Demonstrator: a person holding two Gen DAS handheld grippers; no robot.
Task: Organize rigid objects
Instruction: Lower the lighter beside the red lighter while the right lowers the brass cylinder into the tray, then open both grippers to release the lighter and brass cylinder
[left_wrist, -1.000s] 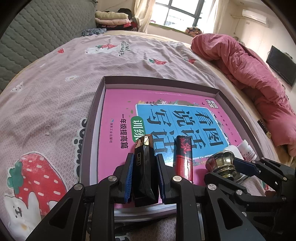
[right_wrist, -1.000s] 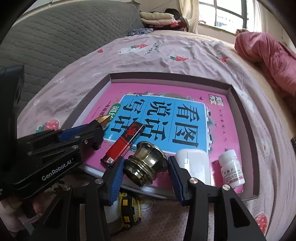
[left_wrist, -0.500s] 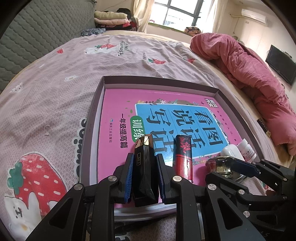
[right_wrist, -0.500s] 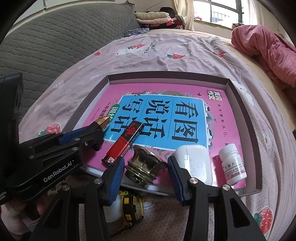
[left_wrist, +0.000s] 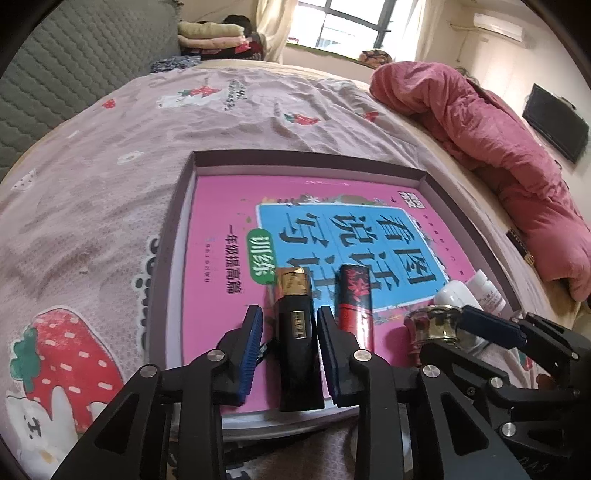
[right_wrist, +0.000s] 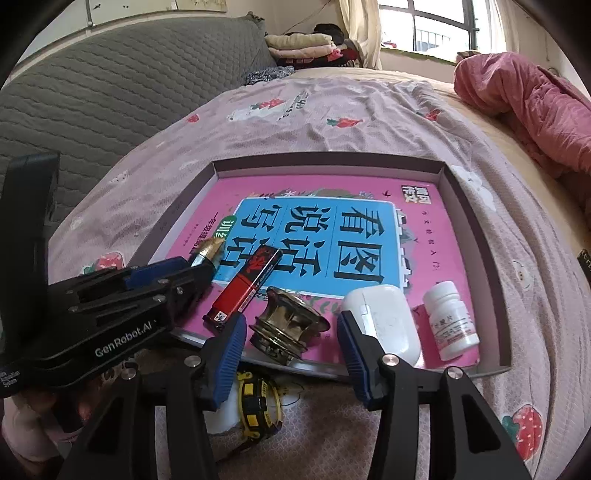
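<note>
A shallow grey tray (left_wrist: 310, 157) on the bed holds a pink book (left_wrist: 221, 221). On the book lies a black and gold tube (left_wrist: 297, 332), between the pads of my left gripper (left_wrist: 290, 321). Its jaws are opening and a gap shows on each side of the tube. A red and black lighter (left_wrist: 354, 299) lies just to its right. In the right wrist view a brass knob (right_wrist: 288, 328) rests tilted at the tray's front edge. My right gripper (right_wrist: 291, 325) straddles it, jaws opening, pads clear of it.
A white earbud case (right_wrist: 384, 321) and a white pill bottle (right_wrist: 450, 321) sit in the tray's front right corner. A yellow and black tape measure (right_wrist: 258, 410) lies on the sheet below the tray. A pink duvet (left_wrist: 498, 147) is heaped at the right, a grey headboard (right_wrist: 110, 92) at the left.
The left pads have spread off the black and gold tube. The brass knob has come down onto the tray's front edge, and the right pads have parted from it.
</note>
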